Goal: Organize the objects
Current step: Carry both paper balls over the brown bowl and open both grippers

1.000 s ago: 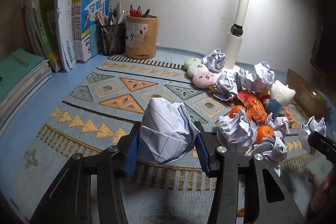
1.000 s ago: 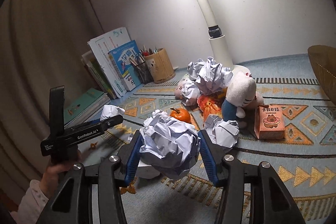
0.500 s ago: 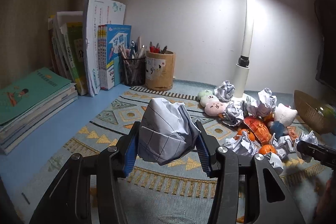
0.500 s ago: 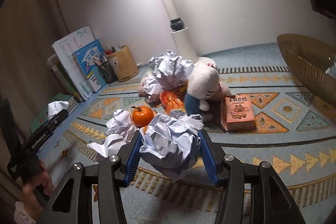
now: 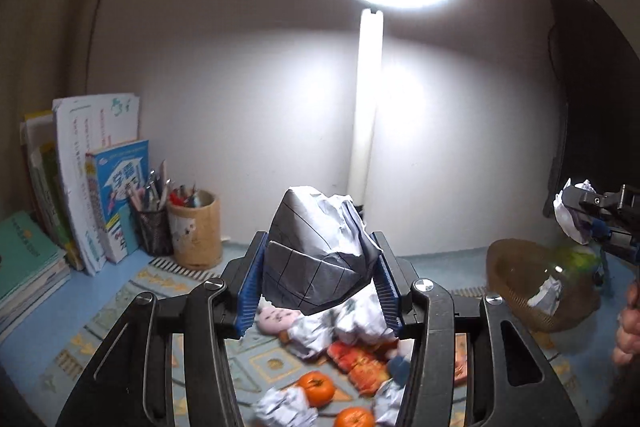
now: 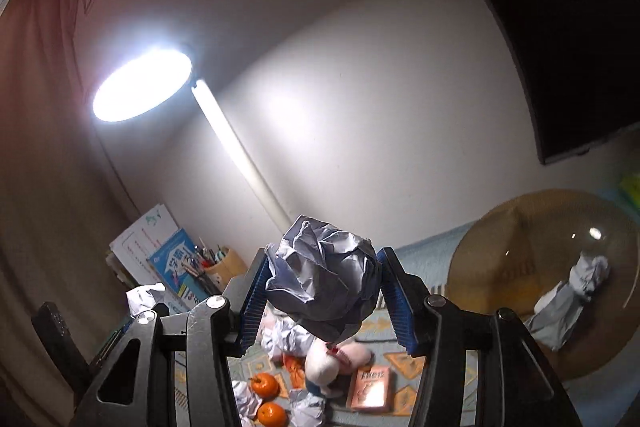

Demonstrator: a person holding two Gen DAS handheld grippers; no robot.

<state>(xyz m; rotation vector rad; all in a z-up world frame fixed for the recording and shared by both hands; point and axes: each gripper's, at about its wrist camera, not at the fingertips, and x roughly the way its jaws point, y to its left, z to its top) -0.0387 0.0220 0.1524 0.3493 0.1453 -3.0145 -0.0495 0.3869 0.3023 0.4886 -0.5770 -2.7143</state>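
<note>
Left claw (image 5: 320,287): blue ribbed pads clamped on a crumpled ball of grid-lined paper (image 5: 316,259), held clear above the worktop. Right claw (image 6: 324,303): pads pressed against both sides of a crumpled ball of white paper (image 6: 324,279), likewise carried in the air. In the left wrist view the right claw appears at the right edge with its paper, above the bowl, a hand (image 5: 628,323) below it.

Containers. An amber translucent bowl (image 6: 500,247) stands at the right end of the patterned mat (image 6: 404,351); it holds crumpled paper (image 6: 576,295). A further item in it, seen as a green blur in the left wrist view, cannot be identified. A tan cylindrical pen holder (image 5: 198,231) and a black mesh pen cup (image 5: 154,235) stand touching side by side near the back wall, both filled with pens and pencils. Upright books (image 5: 116,187) stand just left of the mesh cup; a flat stack of green-covered books (image 5: 24,263) lies further left.

Loose on the mat below the claws: two tangerines (image 5: 316,387), several paper balls (image 5: 288,407), a pink plush face (image 5: 276,317), a white plush toy (image 6: 332,363), an orange wrapper (image 5: 360,363) and a small pink carton (image 6: 370,387).

A lit desk lamp (image 5: 366,107) rises behind the pile.
</note>
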